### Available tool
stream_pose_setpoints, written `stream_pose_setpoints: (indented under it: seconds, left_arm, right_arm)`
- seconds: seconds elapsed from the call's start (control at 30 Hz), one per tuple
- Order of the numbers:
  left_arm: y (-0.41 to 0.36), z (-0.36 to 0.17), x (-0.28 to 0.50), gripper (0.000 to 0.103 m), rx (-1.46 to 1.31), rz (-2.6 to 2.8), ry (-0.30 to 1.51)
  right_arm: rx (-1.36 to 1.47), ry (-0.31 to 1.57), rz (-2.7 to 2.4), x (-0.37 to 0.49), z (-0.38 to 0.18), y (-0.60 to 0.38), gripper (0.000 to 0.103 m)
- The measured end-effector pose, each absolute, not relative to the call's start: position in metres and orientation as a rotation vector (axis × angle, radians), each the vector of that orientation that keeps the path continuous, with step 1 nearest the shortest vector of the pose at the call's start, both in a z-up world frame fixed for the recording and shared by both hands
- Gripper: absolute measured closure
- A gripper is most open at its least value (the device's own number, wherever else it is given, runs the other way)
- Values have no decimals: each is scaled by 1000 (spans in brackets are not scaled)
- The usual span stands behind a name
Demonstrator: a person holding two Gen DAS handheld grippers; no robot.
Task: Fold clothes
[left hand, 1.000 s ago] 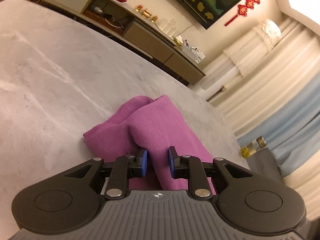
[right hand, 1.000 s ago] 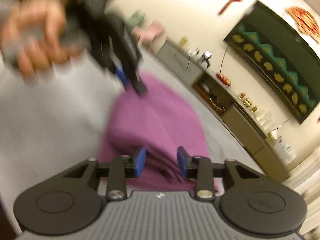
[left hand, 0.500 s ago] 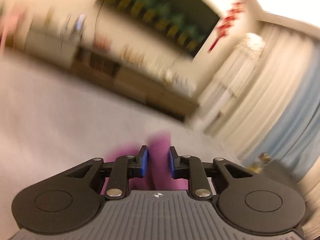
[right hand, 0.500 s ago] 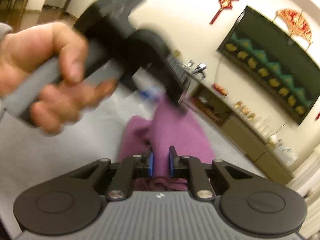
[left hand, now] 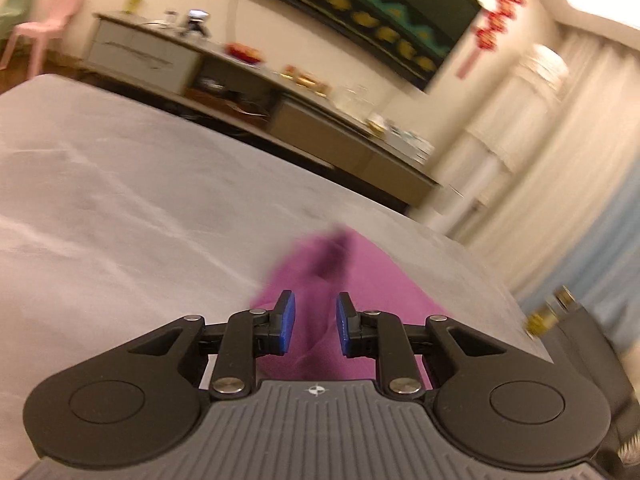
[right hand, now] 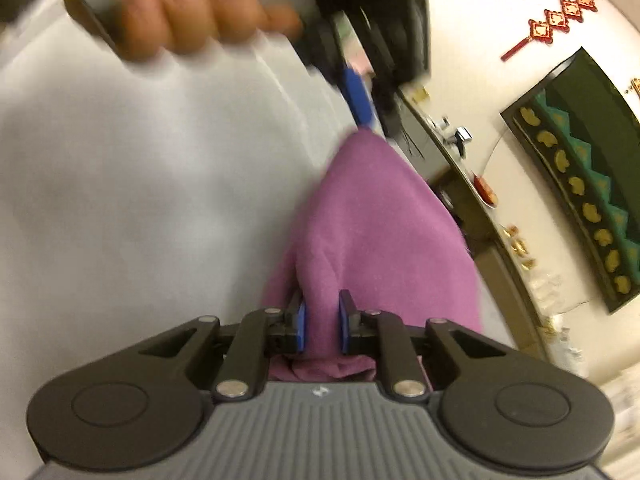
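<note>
- Purple cloth (right hand: 372, 216) is lying bunched and already doubled over on the grey table (left hand: 120, 200), its layers looking stacked but uneven.
- Right gripper (right hand: 320, 326) is pinching a thick fold at the cloth's near end; its jaws have just been closing, and the blue pads are pressing fabric between them.
- Left gripper (left hand: 311, 322) is standing narrow with cloth between its pads; in the right wrist view its blue fingertip (right hand: 360, 96) is meeting the cloth's far corner, so it seems to be gripping there.
- Folding is looking partly done: another fold and some smoothing are probably remaining.
</note>
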State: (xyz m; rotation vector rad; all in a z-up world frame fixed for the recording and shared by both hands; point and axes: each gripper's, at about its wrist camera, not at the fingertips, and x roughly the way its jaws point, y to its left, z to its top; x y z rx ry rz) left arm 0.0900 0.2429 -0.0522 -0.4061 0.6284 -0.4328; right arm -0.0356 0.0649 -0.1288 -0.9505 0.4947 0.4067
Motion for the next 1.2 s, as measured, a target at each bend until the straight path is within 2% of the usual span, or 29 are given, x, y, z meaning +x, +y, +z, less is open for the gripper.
stream_pose_setpoints:
  seconds: [0.07, 0.2, 0.3, 0.4, 0.53, 0.63, 0.73, 0.9, 0.97, 1.07, 1.13, 1.2]
  left_arm:
    - [222, -49, 88, 80, -345, -470, 627]
    - [185, -41, 80, 78, -239, -561, 580]
    - [162, -45, 83, 78, -193, -594, 592]
    - [147, -58, 96, 78, -152, -533, 633]
    - [148, -84, 118, 78, -105, -395, 716]
    - [157, -96, 124, 76, -112, -372, 736]
    - [168, -90, 121, 76, -147, -393, 714]
    - [180, -88, 129, 76, -166, -386, 715]
    - [179, -93, 135, 71, -158, -378, 751]
    - [180, -95, 135, 71, -145, -385, 764]
    - [182, -97, 136, 71, -159, -393, 775]
    - [186, -101, 138, 69, -185, -401, 788]
  right_arm:
    - [-945, 542, 302, -10, -129, 32, 85]
    - [-624, 634, 421, -8, -89, -25, 66]
    - [-267, 645, 441, 7, -49, -69, 66]
    - [-74, 642, 369, 49, -37, -99, 67]
    - [-59, 732, 335, 98, -75, -103, 71]
    - [-116, 780, 371, 107, -97, -98, 69]
    - [-153, 801, 407, 106, -83, -98, 69]
    - [-159, 646, 360, 124, -44, -102, 69]
    - [-178, 703, 339, 146, -57, -99, 69]
    - [-230, 890, 314, 178, -88, -84, 69]
    - [-280, 891, 301, 182, -78, -69, 74]
    - [-273, 848, 350, 186, -58, -49, 74]
